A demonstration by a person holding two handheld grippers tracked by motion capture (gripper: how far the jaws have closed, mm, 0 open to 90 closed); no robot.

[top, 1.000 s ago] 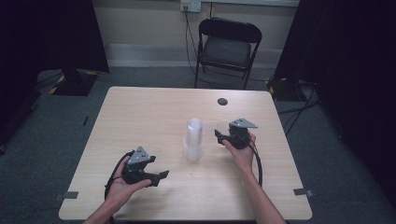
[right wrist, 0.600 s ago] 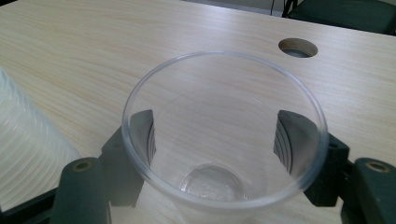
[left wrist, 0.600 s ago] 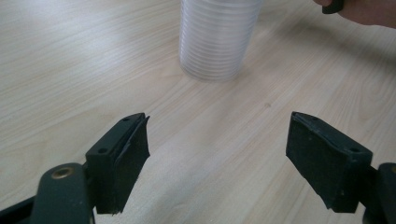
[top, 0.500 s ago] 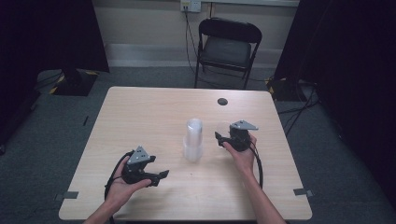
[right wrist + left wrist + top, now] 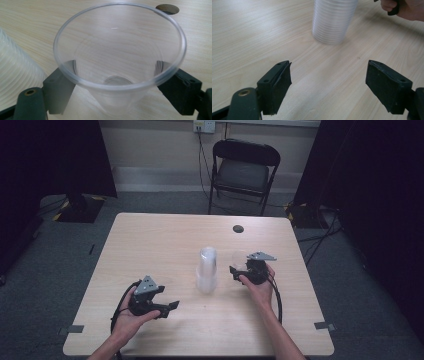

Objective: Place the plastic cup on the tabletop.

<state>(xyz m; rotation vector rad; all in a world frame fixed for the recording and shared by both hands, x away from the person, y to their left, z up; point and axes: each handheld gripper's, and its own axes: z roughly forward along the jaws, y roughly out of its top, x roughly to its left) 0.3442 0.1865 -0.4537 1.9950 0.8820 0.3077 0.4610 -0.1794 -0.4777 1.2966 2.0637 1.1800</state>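
since the earlier frame our right gripper (image 5: 117,82) has just been opening its jaws around one clear cup (image 5: 120,62), upright right of the cup stack (image 5: 206,269); left gripper (image 5: 337,85) gapes empty. more cups remain stacked.

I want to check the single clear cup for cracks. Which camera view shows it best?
The right gripper view: the single clear plastic cup stands upright between the right gripper jaws, which have just been opening, rim and bottom plain. The high view shows it small and faint beside the cup stack. The left gripper view shows the stack.
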